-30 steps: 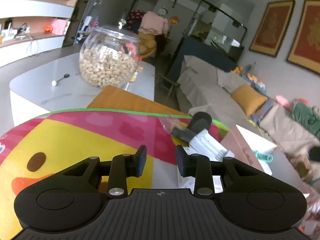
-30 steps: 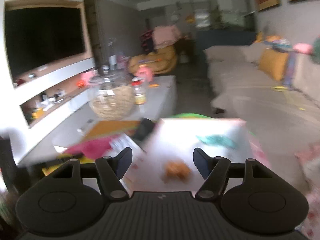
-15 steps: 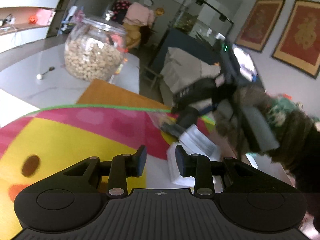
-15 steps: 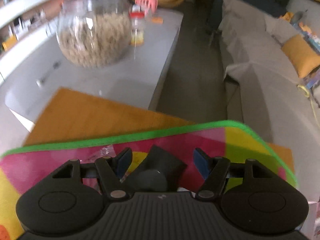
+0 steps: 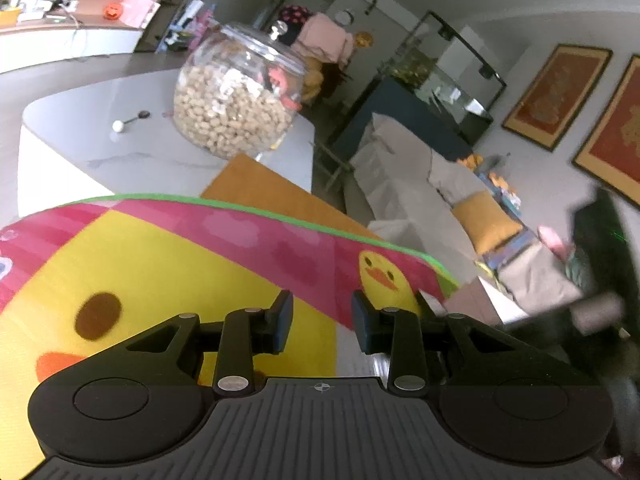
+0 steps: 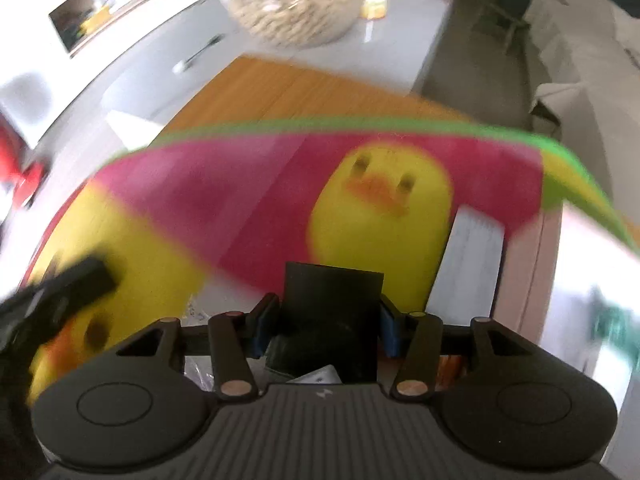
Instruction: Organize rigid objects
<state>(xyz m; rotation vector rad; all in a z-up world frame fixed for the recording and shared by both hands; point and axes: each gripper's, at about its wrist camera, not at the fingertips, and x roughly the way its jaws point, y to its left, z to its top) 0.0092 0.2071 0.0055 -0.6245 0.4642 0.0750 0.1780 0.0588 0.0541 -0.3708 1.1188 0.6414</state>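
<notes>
The left gripper [image 5: 322, 322], low in its frame, hung part-open and empty above the duck-print mat [image 5: 168, 264]. The right gripper [image 6: 322, 326] was closing its jaws around a black block [image 6: 332, 312], pads at its sides; a second ago it gripped nothing, so a pick-up had likely begun. At upper left, the glass jar [image 5: 236, 96] held pale nuts. A white box [image 6: 468, 264] lay at right.
</notes>
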